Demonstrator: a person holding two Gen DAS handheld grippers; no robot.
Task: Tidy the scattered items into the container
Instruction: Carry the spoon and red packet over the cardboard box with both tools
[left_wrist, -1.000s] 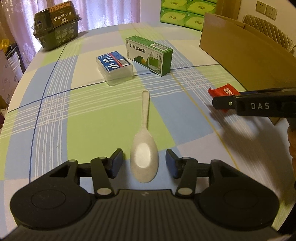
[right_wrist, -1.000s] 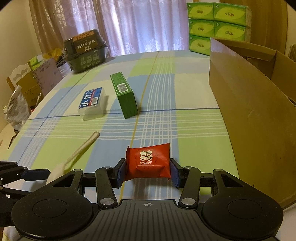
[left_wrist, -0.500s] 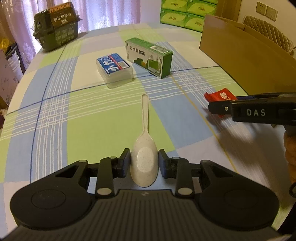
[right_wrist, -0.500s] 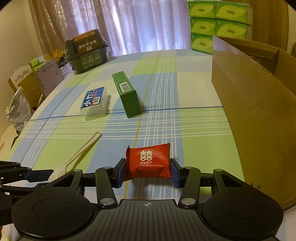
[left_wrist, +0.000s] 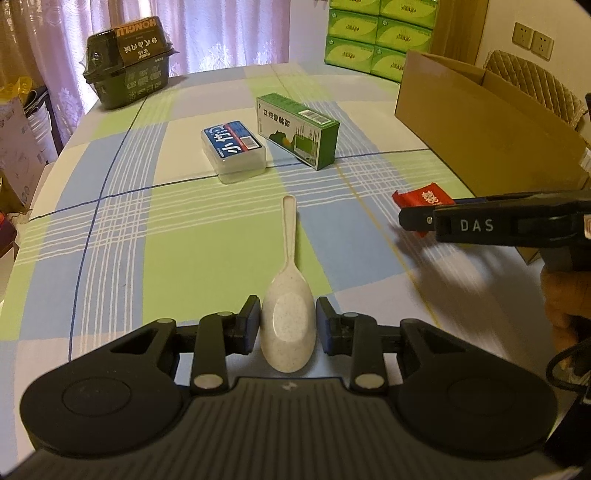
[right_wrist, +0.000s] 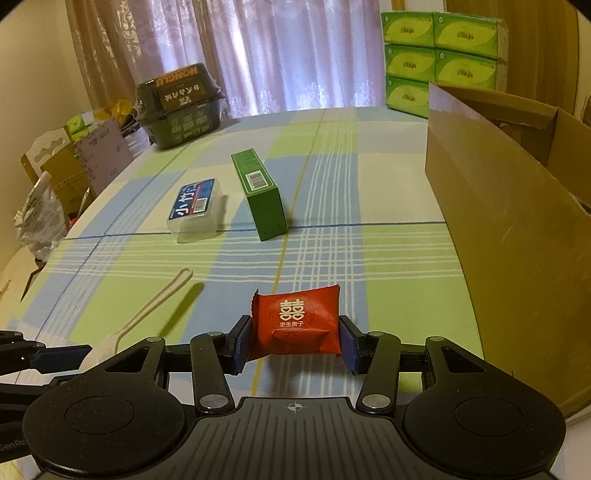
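Left gripper (left_wrist: 287, 323) squeezing the bowl of a speckled white spoon (left_wrist: 287, 295). Right gripper (right_wrist: 294, 345) pinching a red candy packet (right_wrist: 295, 321) above the checked tablecloth (right_wrist: 332, 221), near the cardboard box (right_wrist: 517, 240).

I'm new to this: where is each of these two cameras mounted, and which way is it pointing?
Left wrist: rides on the left tool, looking forward across the table; its fingers clamp a spoon; the right tool and a hand show at right.
Right wrist: rides on the right tool, facing the curtains; it grips a red packet, cardboard box at right.
Shared: spoon, packet, green box, clear case.
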